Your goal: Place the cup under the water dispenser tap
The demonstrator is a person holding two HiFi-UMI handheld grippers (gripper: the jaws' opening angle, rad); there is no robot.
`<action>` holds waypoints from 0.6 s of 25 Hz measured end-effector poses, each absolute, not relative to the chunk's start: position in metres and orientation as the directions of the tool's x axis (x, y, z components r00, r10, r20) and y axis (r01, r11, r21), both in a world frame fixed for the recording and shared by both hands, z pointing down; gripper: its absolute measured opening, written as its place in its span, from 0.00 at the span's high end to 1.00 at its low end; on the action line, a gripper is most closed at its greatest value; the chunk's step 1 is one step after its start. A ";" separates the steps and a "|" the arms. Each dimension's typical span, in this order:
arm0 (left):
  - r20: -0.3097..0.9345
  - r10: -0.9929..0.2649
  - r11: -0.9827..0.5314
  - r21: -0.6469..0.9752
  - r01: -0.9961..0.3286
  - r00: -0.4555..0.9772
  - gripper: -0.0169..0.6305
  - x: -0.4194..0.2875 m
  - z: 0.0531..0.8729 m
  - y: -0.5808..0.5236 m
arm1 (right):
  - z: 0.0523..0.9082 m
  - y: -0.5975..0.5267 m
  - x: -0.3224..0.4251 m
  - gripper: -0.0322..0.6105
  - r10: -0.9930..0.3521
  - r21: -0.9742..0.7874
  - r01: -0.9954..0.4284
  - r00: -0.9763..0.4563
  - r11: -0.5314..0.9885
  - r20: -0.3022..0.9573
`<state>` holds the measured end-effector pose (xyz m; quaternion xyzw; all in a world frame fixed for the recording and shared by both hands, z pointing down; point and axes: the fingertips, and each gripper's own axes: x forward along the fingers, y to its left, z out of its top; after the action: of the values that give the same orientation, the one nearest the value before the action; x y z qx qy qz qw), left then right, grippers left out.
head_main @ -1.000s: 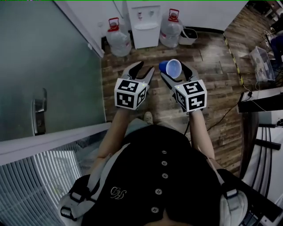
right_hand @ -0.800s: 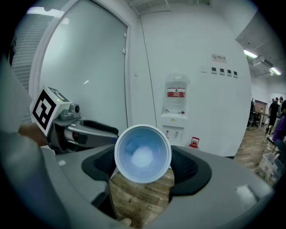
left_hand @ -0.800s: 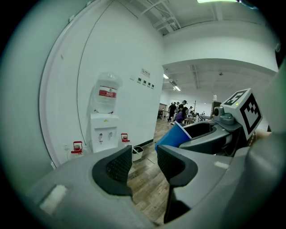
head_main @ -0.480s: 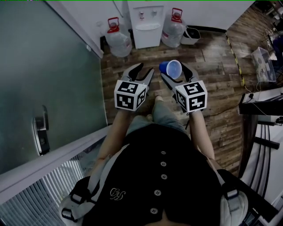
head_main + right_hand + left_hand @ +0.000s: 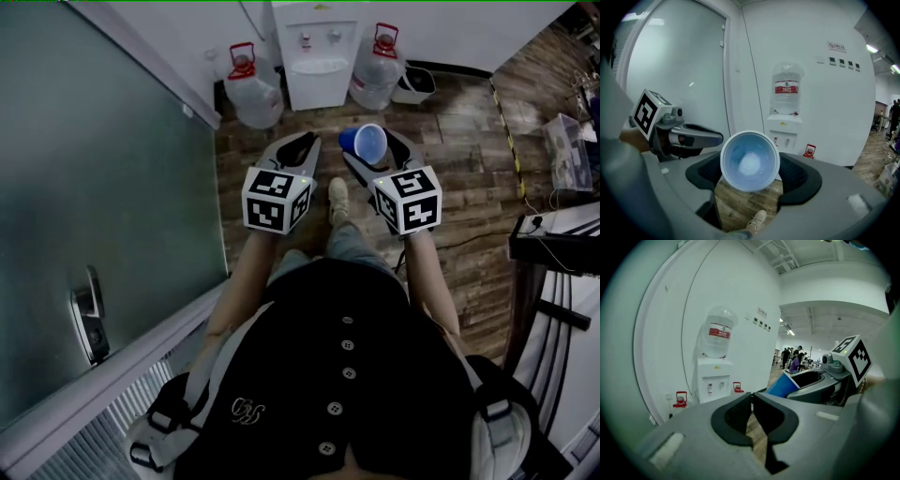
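While the person walks toward the far wall, the white box-shaped water dispenser (image 5: 313,64) sits larger and nearer in the head view than a second ago, and a shoe (image 5: 338,201) now shows between the two grippers. At the far left, the frosted glass door (image 5: 103,159) carries one metal handle (image 5: 89,317), which has slid lower in the frame. One clear plastic water bottle (image 5: 253,90) with a red cap stands on the floor (image 5: 459,122) of wood-grain planks left of the dispenser. The left gripper (image 5: 302,142), grey with a black-and-white marker cube, has just been closing: its jaws were spread wide before and now meet at the tips with nothing between them. Two taps (image 5: 319,38) show on the dispenser front, and a third bottle (image 5: 717,331) stands upended on top. The single blue cup (image 5: 368,143), smooth and round with a pale inside, lies tipped with its mouth toward the person, clamped between the pads of the right gripper (image 5: 750,176), near the dispenser but not yet under a tap. A second floor bottle (image 5: 377,77) stands right of the dispenser, with a pale bin (image 5: 417,84) beyond it.
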<state>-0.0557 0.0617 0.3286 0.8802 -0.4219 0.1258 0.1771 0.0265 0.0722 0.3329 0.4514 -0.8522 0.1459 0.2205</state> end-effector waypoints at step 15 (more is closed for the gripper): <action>0.367 -0.684 -0.582 0.244 -0.775 0.630 0.98 -0.007 0.339 -0.109 | 0.348 -0.101 0.054 0.39 -0.648 -0.087 -0.798 -0.543 0.596 0.534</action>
<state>-0.0070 -0.1087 0.3387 0.8817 -0.4139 0.1174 0.1937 0.0538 -0.1011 0.3478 0.4190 -0.8630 0.1626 0.2307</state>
